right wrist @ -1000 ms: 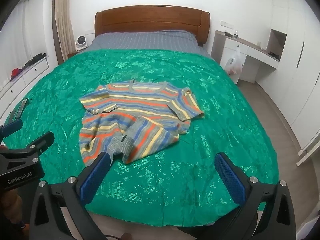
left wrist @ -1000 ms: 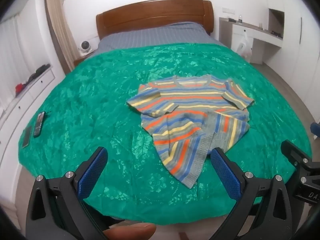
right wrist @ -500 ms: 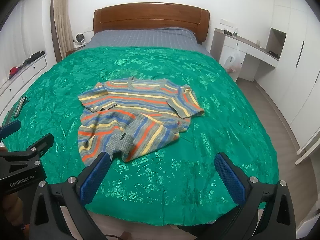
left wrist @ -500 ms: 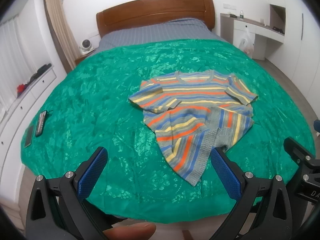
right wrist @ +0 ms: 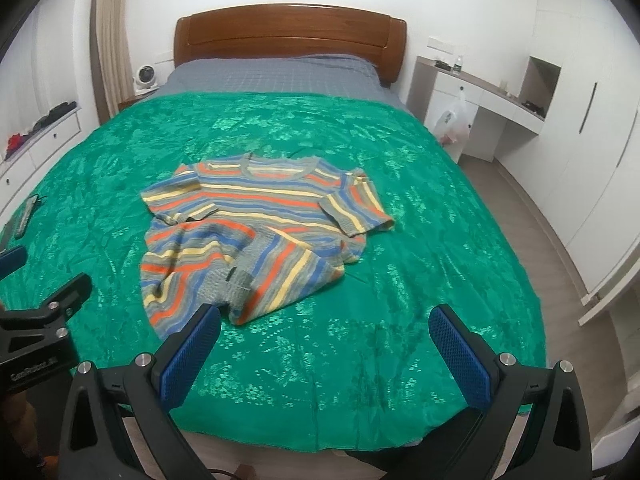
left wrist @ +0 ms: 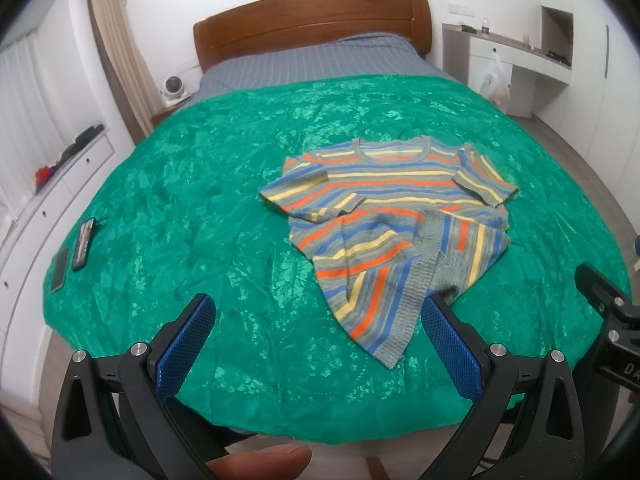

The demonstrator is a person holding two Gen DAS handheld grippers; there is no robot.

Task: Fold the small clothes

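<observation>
A small striped knit sweater (left wrist: 384,208) in grey, blue, orange and yellow lies on the green bedspread (left wrist: 200,208), collar toward the headboard, its lower hem rumpled and partly folded over. It also shows in the right wrist view (right wrist: 256,224). My left gripper (left wrist: 316,320) is open and empty, held above the bed's near edge, its right finger next to the sweater's hem. My right gripper (right wrist: 324,332) is open and empty, to the right of the left one, its left finger near the hem.
A wooden headboard (left wrist: 312,24) and grey sheet lie at the far end. Two phones (left wrist: 82,242) lie at the bedspread's left edge. White drawers (left wrist: 48,184) stand left; a white desk (right wrist: 480,100) with a plastic bag stands right. Bare floor runs along the right side.
Both views have risen and tilted slightly, so the sweater sits a little lower and farther right in the left view. The sweater has not moved. Both grippers stay open.
</observation>
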